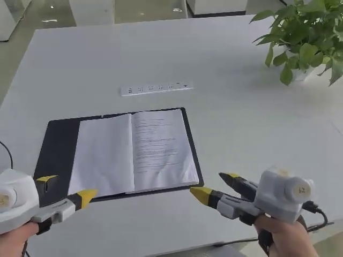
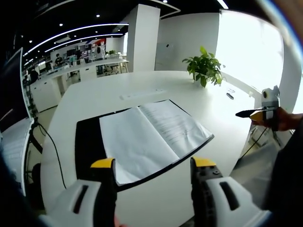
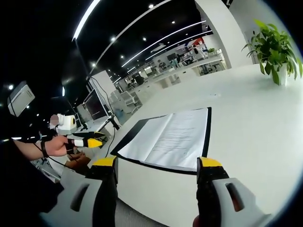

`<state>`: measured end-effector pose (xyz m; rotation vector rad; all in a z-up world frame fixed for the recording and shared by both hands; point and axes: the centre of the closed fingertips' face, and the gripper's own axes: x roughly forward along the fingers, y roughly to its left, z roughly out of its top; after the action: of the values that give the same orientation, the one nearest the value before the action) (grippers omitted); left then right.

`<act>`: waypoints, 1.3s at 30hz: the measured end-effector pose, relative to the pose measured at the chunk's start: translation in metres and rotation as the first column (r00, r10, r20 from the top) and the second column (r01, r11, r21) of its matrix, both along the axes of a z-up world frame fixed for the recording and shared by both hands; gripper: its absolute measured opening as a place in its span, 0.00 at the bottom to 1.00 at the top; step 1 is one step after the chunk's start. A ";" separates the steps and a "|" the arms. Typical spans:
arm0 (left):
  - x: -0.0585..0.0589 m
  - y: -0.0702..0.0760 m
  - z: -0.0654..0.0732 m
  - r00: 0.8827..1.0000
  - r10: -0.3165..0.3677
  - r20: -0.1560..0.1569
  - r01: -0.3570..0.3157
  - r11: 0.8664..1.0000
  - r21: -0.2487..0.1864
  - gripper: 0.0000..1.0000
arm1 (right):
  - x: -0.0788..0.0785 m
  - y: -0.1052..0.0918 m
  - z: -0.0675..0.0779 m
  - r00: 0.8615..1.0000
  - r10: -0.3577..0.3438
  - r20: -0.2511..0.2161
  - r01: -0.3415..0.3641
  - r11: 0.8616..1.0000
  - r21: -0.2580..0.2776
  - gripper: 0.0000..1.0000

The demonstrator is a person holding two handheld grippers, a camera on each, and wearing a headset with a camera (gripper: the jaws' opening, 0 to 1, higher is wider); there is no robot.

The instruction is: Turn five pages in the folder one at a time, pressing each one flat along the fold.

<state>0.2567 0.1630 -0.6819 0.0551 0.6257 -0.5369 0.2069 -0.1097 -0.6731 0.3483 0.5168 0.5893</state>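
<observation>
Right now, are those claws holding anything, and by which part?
Nothing is held: left claw and right claw both hang open, short of the folder.

the folder (image 1: 120,155) lies on the worktop (image 1: 241,107) towards its front, the power strip (image 1: 156,89) behind it, the plant (image 1: 305,43) at the back right.

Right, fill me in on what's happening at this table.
A person stands at a white table with a gripper in each hand. A black folder lies open on it, with a blank page on the left and a printed page on the right. The left gripper and the right gripper hover open at the folder's near edge, touching nothing. No page is lifted at this moment.
</observation>
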 end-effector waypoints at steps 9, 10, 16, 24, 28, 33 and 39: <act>0.012 -0.047 0.003 0.994 -0.110 0.006 0.110 0.994 0.020 0.63 | -0.008 -0.006 -0.005 0.999 0.032 -0.015 -0.033 0.999 -0.017 0.68; 0.014 -0.051 0.002 0.993 -0.120 0.007 0.120 0.993 0.020 0.63 | -0.009 -0.007 -0.006 0.999 0.036 -0.018 -0.036 0.999 -0.022 0.68; 0.023 -0.086 -0.003 0.979 -0.202 -0.006 0.202 0.979 0.024 0.62 | -0.011 -0.007 -0.007 0.999 0.031 -0.022 -0.031 0.999 -0.021 0.68; 0.030 -0.123 -0.008 0.958 -0.285 -0.016 0.285 0.958 0.022 0.62 | -0.013 -0.006 -0.006 1.000 0.016 -0.027 -0.016 1.000 -0.017 0.68; 0.034 -0.144 -0.013 0.949 -0.315 -0.021 0.316 0.949 0.017 0.62 | -0.016 -0.006 -0.009 0.999 0.022 -0.036 -0.023 1.000 -0.020 0.68; 0.035 -0.167 -0.023 0.933 -0.358 -0.031 0.358 0.933 0.014 0.62 | -0.015 -0.012 -0.011 0.999 0.012 -0.044 -0.012 1.000 -0.013 0.68; 0.031 -0.192 -0.042 0.904 -0.423 -0.059 0.426 0.904 0.037 0.61 | -0.018 -0.017 -0.015 0.998 0.011 -0.056 -0.011 1.000 -0.005 0.68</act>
<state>0.2878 -0.0291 -0.7235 0.2299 0.6790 -0.9488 0.1892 -0.1268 -0.6876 0.3579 0.5739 0.5901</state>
